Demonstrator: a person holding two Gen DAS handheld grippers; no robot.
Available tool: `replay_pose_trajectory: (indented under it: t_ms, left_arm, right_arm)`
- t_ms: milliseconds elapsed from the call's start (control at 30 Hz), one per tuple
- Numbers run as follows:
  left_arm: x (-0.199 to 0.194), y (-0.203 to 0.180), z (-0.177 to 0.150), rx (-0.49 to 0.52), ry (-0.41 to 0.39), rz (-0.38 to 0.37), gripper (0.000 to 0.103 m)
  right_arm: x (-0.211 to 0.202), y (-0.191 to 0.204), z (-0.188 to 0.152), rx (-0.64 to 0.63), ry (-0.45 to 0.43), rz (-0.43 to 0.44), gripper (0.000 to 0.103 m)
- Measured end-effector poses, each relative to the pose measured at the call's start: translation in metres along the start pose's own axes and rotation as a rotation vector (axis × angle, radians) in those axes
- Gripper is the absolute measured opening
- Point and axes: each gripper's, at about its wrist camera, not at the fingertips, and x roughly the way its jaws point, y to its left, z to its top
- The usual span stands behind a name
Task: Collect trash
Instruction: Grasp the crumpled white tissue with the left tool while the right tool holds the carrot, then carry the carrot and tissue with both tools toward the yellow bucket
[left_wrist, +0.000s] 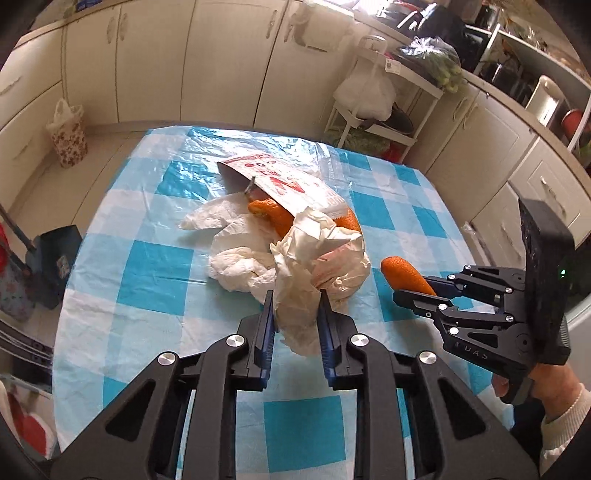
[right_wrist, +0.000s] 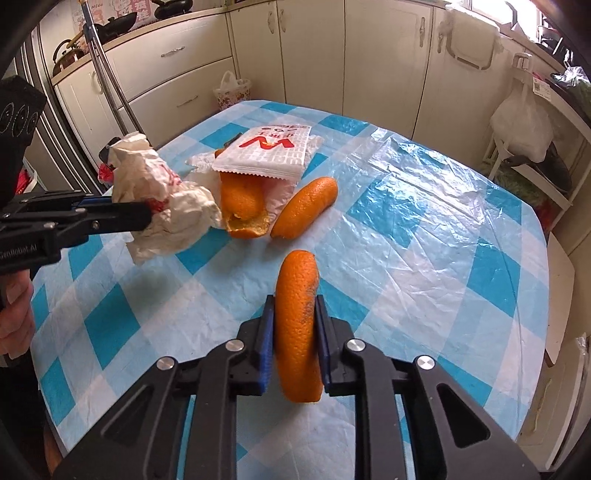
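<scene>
Left hand-held gripper (left_wrist: 295, 314) pinching crumpled paper (left_wrist: 317, 266) | right hand-held gripper (right_wrist: 294, 314) pinching orange peel (right_wrist: 297, 321)

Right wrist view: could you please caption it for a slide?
Right gripper clamps an orange peel above the checked table.

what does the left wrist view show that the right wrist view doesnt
Only the left wrist view: crumpled white tissue lying on the table beside the pile.

Only the right wrist view: a loose orange peel strip by the printed wrapper, and a kettle on the counter.

Both: the checked tablecloth, the printed wrapper, the left tongs gripping crumpled paper, the right tongs gripping an orange peel.
</scene>
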Motion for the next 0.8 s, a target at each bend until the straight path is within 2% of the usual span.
replay_pose_trajectory:
  t_ms: [233,433,600,800]
  left_arm:
    - [-0.047,0.021,-0.002,-0.088,-0.084,-0.061,0.020]
    - [-0.061,0.022,-0.001,-0.124,-0.098,-0.107,0.021]
    - [-0.050,-0.015,-0.003,-0.058,-0.065,-0.146,0.021]
    - [-0.028,-0.083,-0.010,0.038,-0.022,-0.213,0.021]
  right_arm:
    - [-0.022,-0.013,-0.001,0.070,-0.068,0.019,0.021]
    - [-0.044,-0.034,-0.007,0.144,-0.126,0.001,0.021]
    - [-0.069,-0.066,-0.024,0.230,-0.170,-0.046,0.021]
    - [-0.100,-0.109,-0.051,0.362,-0.222,-0.112,0.021]
